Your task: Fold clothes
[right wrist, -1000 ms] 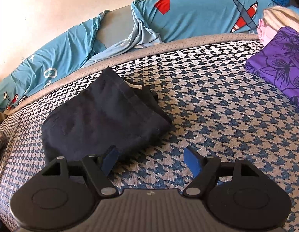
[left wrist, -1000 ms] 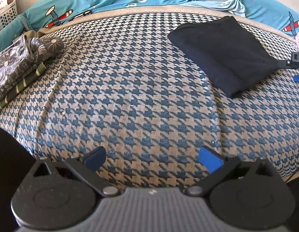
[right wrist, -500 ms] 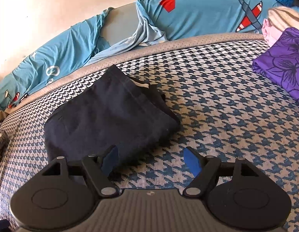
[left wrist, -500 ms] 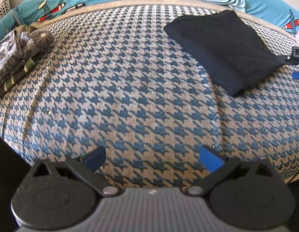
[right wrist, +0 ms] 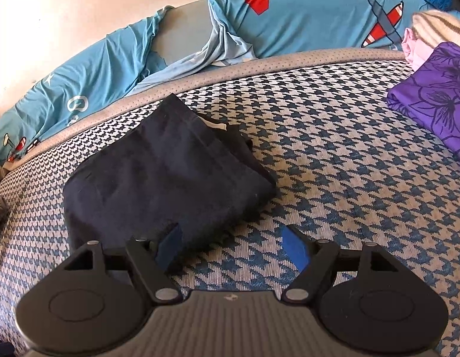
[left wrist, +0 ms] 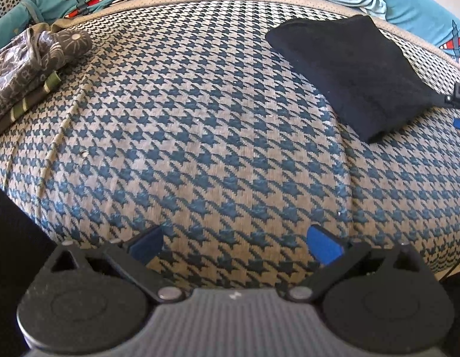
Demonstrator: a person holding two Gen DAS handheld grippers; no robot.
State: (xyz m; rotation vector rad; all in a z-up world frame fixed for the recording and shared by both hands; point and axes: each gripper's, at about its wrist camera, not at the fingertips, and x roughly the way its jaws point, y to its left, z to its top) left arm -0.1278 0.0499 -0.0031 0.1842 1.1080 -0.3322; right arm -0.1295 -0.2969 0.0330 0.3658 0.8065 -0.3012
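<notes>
Right wrist view shows the folded dark garment [right wrist: 167,175] lying flat on the houndstooth bed [right wrist: 334,178], its near edge just ahead of the right gripper [right wrist: 232,248], whose fingers stand apart and empty. Well left of the garment, the left gripper [left wrist: 235,245] hovers spread wide over bare bed.

A houndstooth mattress [left wrist: 215,125] lies below a teal airplane-print sheet [right wrist: 313,20], white basket [left wrist: 5,0] at left.
</notes>
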